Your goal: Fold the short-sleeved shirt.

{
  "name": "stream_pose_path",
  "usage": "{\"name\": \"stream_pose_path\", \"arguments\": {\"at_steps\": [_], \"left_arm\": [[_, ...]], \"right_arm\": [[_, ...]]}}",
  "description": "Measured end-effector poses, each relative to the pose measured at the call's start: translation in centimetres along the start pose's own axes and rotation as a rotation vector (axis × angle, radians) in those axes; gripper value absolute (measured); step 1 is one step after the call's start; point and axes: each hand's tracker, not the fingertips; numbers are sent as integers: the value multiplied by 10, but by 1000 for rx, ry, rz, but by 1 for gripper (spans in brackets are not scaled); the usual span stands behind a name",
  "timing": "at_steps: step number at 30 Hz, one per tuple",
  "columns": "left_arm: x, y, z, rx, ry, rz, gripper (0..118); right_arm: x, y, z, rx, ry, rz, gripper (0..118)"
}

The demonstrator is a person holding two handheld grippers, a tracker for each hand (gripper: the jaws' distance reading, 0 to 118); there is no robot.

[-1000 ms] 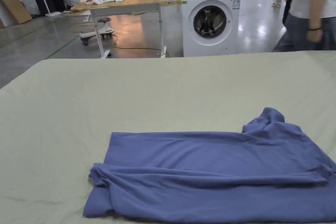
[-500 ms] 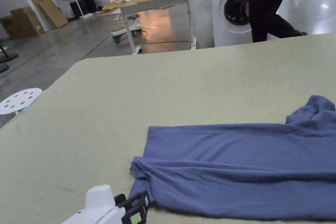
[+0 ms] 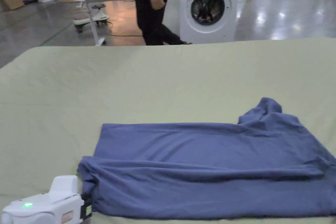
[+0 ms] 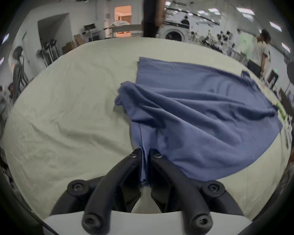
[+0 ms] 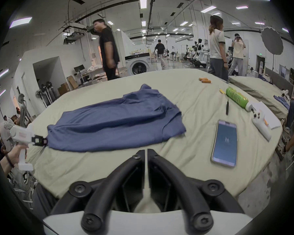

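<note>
While the blue short-sleeved shirt (image 3: 210, 165) lies half folded lengthwise across the near part of the cloth-covered bench (image 3: 164, 80), the left gripper (image 4: 145, 155) is pinching the shirt's near-left corner, fabric bunched between both jaws. Right gripper (image 5: 146, 152) hangs over the near edge with jaws pressed together on nothing, clear of the shirt. Over on the right side there's a phone (image 5: 225, 142) and a green bottle (image 5: 237, 98). Washing machine (image 3: 210, 8) sits past the far edge.
</note>
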Motion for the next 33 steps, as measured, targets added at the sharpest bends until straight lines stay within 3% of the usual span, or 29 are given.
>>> {"name": "stream_pose_path", "arguments": {"at_steps": [1, 2, 5, 6, 9, 11, 12, 13, 14, 15, 16, 19, 23, 33], "left_arm": [[4, 0, -2, -6, 17, -28, 5], [7, 0, -4, -7, 26, -41, 5], [6, -2, -4, -3, 21, -42, 5], [3, -2, -3, 1, 13, -26, 5], [-3, -2, -2, 0, -12, 14, 5], [-6, -1, -2, -4, -21, 30, 5], [-5, -1, -2, -5, -22, 29, 5], [-5, -1, -2, -6, -22, 26, 5], [-5, -2, -1, -4, -20, 25, 5], [-2, -1, -1, -3, -19, 23, 5], [-2, 0, -1, -4, -21, 11, 4], [-8, -4, 20, 108, -40, -21, 1], [-23, -8, 61, 139, -81, 71, 0], [-44, -83, 134, 102, -94, 121, 0]], "right_arm": [[3, 9, -11, 0, -8, -1, 65], [8, 20, -28, -18, -12, -6, 80], [36, 36, -87, -54, -23, -107, 79], [44, 39, -107, -77, -55, -144, 78], [67, 39, -168, -201, -203, -156, 78], [76, 27, -191, -303, -189, -145, 58], [74, 25, -182, -241, -185, -150, 57], [70, 27, -173, -211, -189, -142, 47], [66, 29, -168, -212, -190, -100, 16], [67, 28, -168, -217, -221, -31, 4], [67, 27, -164, -212, -176, -57, 4], [71, 32, -148, -192, -166, -122, 4], [54, 44, -114, -123, -205, 2, 4], [54, -2, -22, -142, -196, -30, 4]]}}
